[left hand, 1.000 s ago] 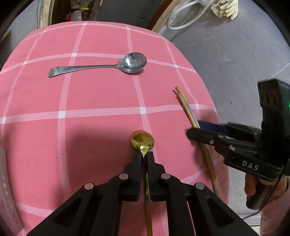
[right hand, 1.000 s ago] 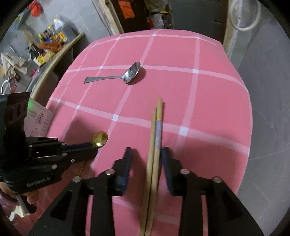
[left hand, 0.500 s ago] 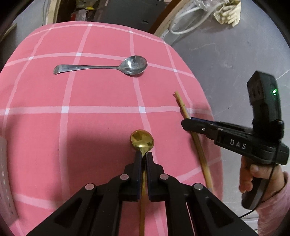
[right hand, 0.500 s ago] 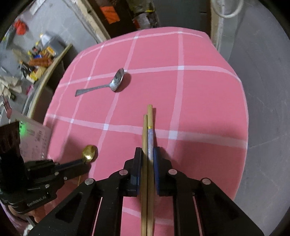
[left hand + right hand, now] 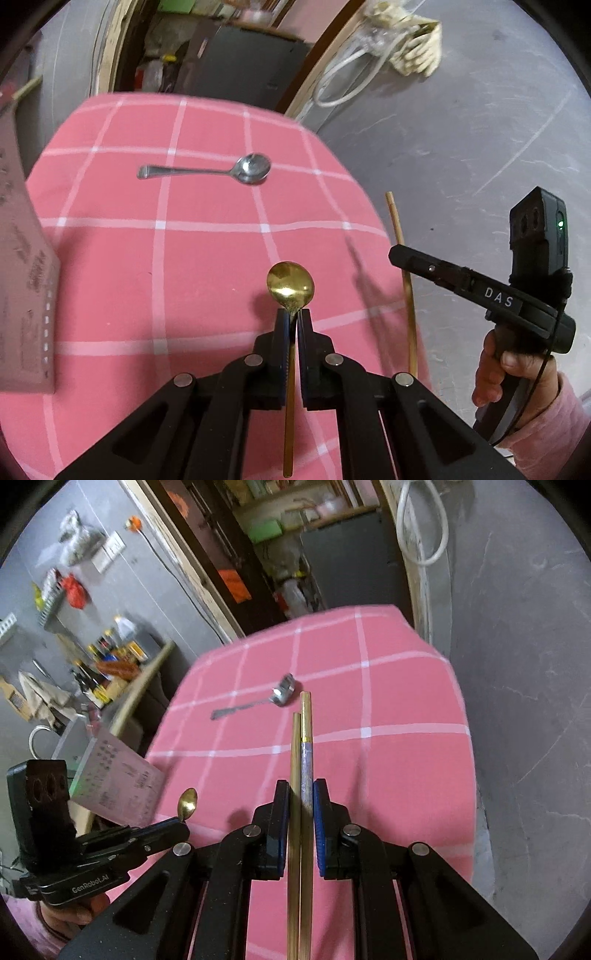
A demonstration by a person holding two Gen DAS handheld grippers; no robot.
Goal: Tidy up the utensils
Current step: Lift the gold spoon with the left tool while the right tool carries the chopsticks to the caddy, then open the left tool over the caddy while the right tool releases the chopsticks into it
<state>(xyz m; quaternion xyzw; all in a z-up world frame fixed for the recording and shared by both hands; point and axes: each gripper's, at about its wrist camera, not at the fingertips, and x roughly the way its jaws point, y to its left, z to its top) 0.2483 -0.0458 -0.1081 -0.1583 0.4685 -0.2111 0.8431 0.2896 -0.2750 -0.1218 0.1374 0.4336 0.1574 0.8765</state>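
Up front in the left wrist view, my left tool [image 5: 294, 314] is pinching the gold spoon [image 5: 290, 286] by its neck, bowl sticking out ahead above the pink checked tabletop [image 5: 155, 258]. Silver spoon [image 5: 207, 171] lies flat further back. Off to the right I can see the right tool [image 5: 397, 254] with the chopsticks [image 5: 400, 258] running through it.

Over on the right wrist view, that tool [image 5: 301, 797] is clamped on both chopsticks [image 5: 303, 746], tips pointing toward the silver spoon [image 5: 282, 696]. They look lifted clear of the cloth, though I can't be sure from this angle. Left tool [image 5: 183, 825] sits lower left, gold spoon [image 5: 187, 803] poking up.
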